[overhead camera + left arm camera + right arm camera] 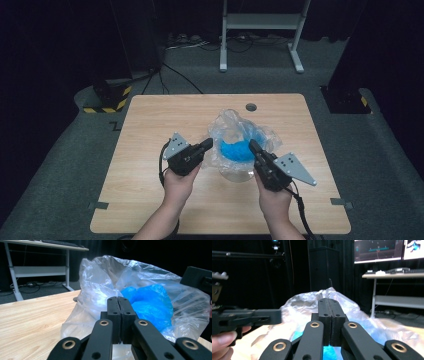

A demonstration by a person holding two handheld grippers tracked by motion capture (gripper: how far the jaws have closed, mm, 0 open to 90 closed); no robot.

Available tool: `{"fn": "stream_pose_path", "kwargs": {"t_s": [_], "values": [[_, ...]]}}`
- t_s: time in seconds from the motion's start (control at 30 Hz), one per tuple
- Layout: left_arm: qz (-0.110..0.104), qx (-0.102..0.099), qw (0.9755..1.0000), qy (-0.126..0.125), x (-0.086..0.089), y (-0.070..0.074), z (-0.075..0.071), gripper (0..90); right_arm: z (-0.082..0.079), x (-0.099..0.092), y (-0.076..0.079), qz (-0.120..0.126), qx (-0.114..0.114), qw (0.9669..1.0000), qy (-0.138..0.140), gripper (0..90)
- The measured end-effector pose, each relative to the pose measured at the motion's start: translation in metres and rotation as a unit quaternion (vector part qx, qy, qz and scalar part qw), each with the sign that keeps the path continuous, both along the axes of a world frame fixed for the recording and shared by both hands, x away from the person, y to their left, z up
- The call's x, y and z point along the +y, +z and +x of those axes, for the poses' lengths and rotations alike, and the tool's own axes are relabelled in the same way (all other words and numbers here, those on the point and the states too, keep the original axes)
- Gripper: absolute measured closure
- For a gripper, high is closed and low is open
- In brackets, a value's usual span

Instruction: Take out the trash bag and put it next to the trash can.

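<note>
Forearms coming in low, both grippers closing in on the bag from either side.

Biggest first: the table point(150, 165) is lying pale and wooden under everything, and the clear bag point(235, 131) is sitting crumpled just past its middle, mouth puffed upward. Blue stuff point(237, 150) is bunching inside the bag, low and toward the person. Left gripper point(208, 143) is pointing in at the bag's left edge, its jaws pressed flat together with nothing visible between them; in the left gripper view the tips point(117, 300) are sitting right against the plastic point(100, 290). Right gripper point(253, 145) is angling in from the other flank, jaws likewise together and empty, tips point(329, 301) hovering at the bag's point(302, 302) near side. A small dark hole point(251, 107) is showing in the table beyond the bag.
</note>
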State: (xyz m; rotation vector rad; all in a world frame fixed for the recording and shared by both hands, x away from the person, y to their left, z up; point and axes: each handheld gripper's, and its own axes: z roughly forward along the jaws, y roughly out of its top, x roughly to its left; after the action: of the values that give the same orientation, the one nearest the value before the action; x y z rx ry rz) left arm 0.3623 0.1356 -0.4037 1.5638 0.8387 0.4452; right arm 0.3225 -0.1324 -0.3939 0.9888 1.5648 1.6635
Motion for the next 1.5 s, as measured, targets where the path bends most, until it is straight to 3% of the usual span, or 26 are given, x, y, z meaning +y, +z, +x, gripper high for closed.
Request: {"fn": "stream_pose_path", "kwargs": {"t_s": [0.03, 0.1, 0.23, 0.53, 0.73, 0.8, 0.87, 0.9, 0.93, 0.97, 1.03, 1.13, 1.2, 1.3, 1.37, 1.43, 1.5], "values": [[-0.003, -0.001, 1.0, -0.003, 0.0, -0.001, 0.0, 87.9, -0.004, 0.009, -0.004, -0.017, -0.014, 0.9998, -0.002, 89.1], [-0.002, -0.002, 1.0, -0.006, 0.0, -0.002, 0.0, 87.6, -0.005, 0.014, -0.007, -0.024, -0.017, 0.9996, -0.001, 89.1], [0.0, 0.002, 0.9999, -0.015, -0.004, -0.004, -0.001, 87.0, -0.007, 0.033, -0.019, -0.061, -0.019, 0.9977, 0.023, 88.8], [0.001, 0.003, 0.9995, -0.032, -0.007, -0.002, -0.002, 86.0, -0.004, 0.048, -0.028, -0.085, -0.006, 0.9951, 0.049, 89.0], [0.0, 0.008, 0.9994, -0.033, -0.006, -0.003, -0.002, 80.5, -0.001, 0.055, -0.034, -0.098, 0.002, 0.9932, 0.063, 89.1], [-0.003, 0.009, 0.9995, -0.031, -0.005, -0.002, -0.002, 75.4, -0.001, 0.057, -0.036, -0.103, 0.005, 0.9925, 0.066, 89.1], [-0.009, 0.008, 0.9997, -0.021, -0.003, 0.0, -0.003, 63.1, -0.001, 0.059, -0.038, -0.108, 0.007, 0.9919, 0.068, 89.1], [-0.011, 0.006, 0.9999, -0.01, -0.003, 0.002, -0.003, 55.2, -0.001, 0.06, -0.039, -0.11, 0.006, 0.9915, 0.069, 89.1], [-0.017, 0.004, 0.9999, 0.001, -0.003, 0.003, -0.003, 55.2, -0.001, 0.06, -0.039, -0.11, 0.006, 0.9915, 0.069, 89.1], [-0.022, -0.006, 0.9995, 0.02, -0.003, 0.003, -0.005, 45.2, -0.001, 0.061, -0.04, -0.113, 0.006, 0.991, 0.07, 89.0], [-0.024, -0.007, 0.9992, 0.032, -0.004, 0.003, -0.005, 33.7, -0.002, 0.063, -0.041, -0.116, 0.006, 0.9907, 0.071, 89.0], [-0.021, 0.012, 0.9987, 0.044, -0.006, -0.002, -0.002, 29.0, -0.001, 0.064, -0.042, -0.117, 0.005, 0.9906, 0.072, 88.5], [-0.025, 0.047, 0.9983, 0.022, -0.01, -0.011, 0.003, 31.9, -0.001, 0.064, -0.043, -0.119, 0.008, 0.9902, 0.073, 87.9], [-0.032, 0.062, 0.9976, 0.002, -0.014, -0.013, 0.005, 40.3, -0.001, 0.065, -0.045, -0.124, 0.01, 0.9893, 0.076, 87.9], [-0.029, 0.062, 0.9977, 0.0, -0.015, -0.013, 0.005, 43.8, -0.001, 0.066, -0.046, -0.127, 0.009, 0.9889, 0.078, 87.9], [-0.025, 0.06, 0.9979, -0.001, -0.015, -0.012, 0.005, 53.5, -0.002, 0.068, -0.047, -0.129, 0.01, 0.9883, 0.081, 87.1], [-0.026, 0.062, 0.9977, -0.004, -0.014, -0.012, 0.006, 55.4, -0.002, 0.068, -0.047, -0.129, 0.01, 0.9883, 0.081, 87.0]]}}
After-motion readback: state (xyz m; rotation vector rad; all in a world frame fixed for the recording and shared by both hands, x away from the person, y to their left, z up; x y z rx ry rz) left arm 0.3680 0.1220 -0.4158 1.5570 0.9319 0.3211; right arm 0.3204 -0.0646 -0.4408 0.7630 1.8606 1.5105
